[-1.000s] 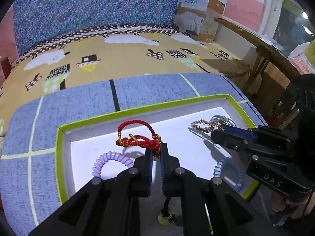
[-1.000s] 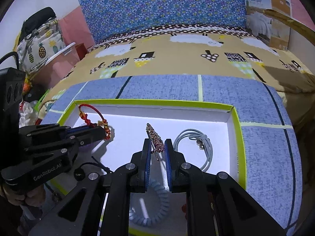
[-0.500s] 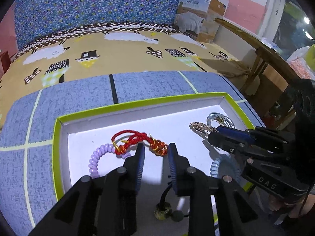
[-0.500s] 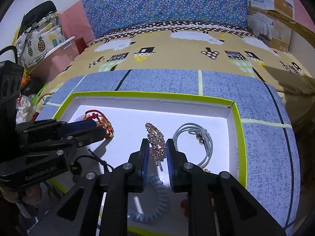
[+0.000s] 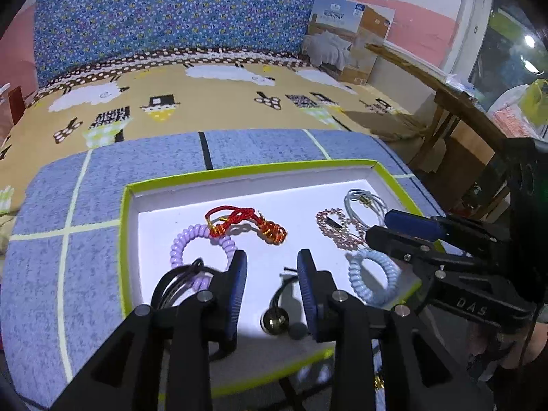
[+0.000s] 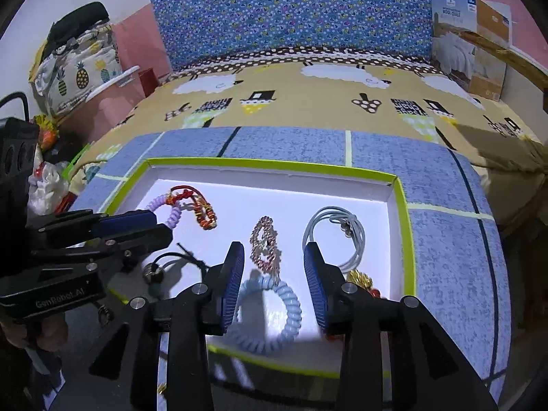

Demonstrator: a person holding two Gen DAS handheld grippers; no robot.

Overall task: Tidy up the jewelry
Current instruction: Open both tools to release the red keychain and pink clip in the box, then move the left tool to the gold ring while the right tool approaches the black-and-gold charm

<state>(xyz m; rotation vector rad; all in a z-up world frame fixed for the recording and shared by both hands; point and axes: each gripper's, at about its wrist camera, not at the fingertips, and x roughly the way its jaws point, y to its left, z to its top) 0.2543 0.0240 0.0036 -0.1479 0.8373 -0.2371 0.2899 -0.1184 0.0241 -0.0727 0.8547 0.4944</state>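
- left hand-held gripper: jaws opening, nothing between the pads; a black cord hair tie with a metal bead lies on the tray floor below the gap, untouched
- right hand-held gripper: jaws opening too, nothing clamped; the rose-gold rhinestone hair clip lies flat just ahead of the gap, and the pale blue plastic spiral hair tie sits beneath it near the tray's near edge
- shallow white cardboard tray with lime-green rim carries everything
- red braided cord bracelet with gold beads lies toward the tray's far-left part, overlapping the lilac plastic spiral hair tie
- grey elastic cord loop lies along the tray's right edge; a gold-and-red trinket shows near the near-right corner, partly hidden by the right finger
- tray sits on a blue checked mat over the sheep-print bed
- step, my read: release after placing, with bracelet and clip both down in the tray
- next move likely calls for backing both grippers clear, then finding anything left outside the tray; none clearly visible
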